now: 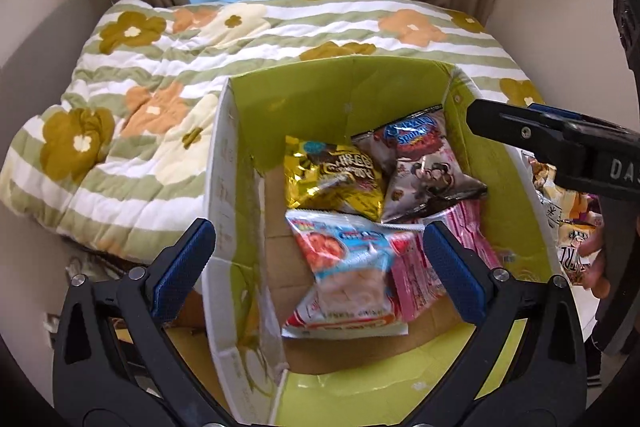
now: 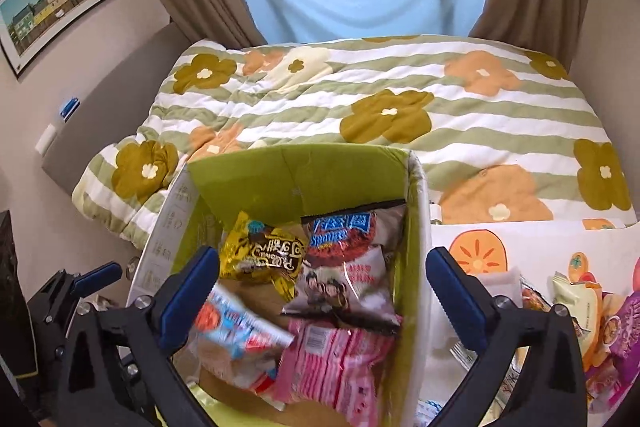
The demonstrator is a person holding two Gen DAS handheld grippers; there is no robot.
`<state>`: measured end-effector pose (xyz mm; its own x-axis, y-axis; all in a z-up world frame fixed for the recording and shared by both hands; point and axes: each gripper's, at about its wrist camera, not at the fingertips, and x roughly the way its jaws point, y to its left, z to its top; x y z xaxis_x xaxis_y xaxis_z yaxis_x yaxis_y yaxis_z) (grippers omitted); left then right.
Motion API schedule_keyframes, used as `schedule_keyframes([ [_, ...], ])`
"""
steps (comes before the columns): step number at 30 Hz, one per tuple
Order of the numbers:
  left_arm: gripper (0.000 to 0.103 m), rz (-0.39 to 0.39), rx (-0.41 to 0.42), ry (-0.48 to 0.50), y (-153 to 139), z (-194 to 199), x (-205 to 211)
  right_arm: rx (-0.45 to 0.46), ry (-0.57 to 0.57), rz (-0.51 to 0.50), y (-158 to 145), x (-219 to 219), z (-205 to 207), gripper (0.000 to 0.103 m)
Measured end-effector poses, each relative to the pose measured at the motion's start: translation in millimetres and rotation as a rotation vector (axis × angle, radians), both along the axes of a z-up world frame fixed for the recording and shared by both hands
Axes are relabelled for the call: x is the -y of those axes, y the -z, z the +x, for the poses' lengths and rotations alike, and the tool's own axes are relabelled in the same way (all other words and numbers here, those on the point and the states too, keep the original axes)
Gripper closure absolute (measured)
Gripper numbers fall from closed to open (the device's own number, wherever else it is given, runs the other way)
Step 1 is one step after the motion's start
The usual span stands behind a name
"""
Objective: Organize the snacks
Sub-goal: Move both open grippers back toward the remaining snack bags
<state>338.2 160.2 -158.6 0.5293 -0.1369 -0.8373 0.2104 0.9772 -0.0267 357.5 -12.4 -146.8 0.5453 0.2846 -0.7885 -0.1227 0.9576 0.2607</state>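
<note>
Claws (image 2: 322, 283) above box (image 2: 418, 227), quilt (image 2: 400, 87) behind.

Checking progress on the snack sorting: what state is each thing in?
Green cardboard box: open, partly filled.
Gold snack bag: sealed, in box.
Grey snack bag: sealed, in box.
Blue-and-red snack pack: in box, blurred.
Pink wafer pack: in box.
Left tongs: open, empty.
Right tongs: open, empty.

A cardboard box (image 2: 416, 227) is set against the near edge of a bed (image 2: 400, 87). Four snack packets lie in it: two (image 2: 264, 259) (image 2: 348, 267) at the far end, two (image 2: 232, 339) (image 2: 332, 367) nearer. More packets (image 2: 580, 307) are spread to the right of the box.
</note>
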Motion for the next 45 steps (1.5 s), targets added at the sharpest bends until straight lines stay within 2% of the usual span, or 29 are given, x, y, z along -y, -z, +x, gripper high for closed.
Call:
schedule_keyframes([
  [7,0.000,0.035,0.049,-0.009,-26,-21,22,0.035,-0.039,0.000,-16,10,-23,0.000],
  [12,0.000,0.056,0.103,-0.018,-54,-49,48,0.088,-0.053,-0.001,-41,32,-47,0.000],
  [17,0.000,0.052,0.143,-0.035,-74,-84,80,0.129,-0.060,0.004,-65,66,-81,0.000],
  [25,0.000,0.037,0.201,-0.048,-94,-143,135,0.182,-0.079,-0.029,-86,127,-138,0.000],
  [29,0.000,0.023,0.208,-0.048,-94,-171,163,0.196,-0.081,-0.042,-89,158,-169,0.000],
  [34,0.000,0.013,0.190,-0.050,-81,-204,199,0.209,-0.069,-0.059,-86,194,-201,0.000],
  [39,0.000,0.013,0.158,-0.052,-63,-229,230,0.240,-0.022,-0.091,-78,232,-233,0.000],
  [45,0.000,0.011,0.160,-0.054,-46,-252,256,0.264,0.056,-0.105,-61,272,-262,0.000],
])
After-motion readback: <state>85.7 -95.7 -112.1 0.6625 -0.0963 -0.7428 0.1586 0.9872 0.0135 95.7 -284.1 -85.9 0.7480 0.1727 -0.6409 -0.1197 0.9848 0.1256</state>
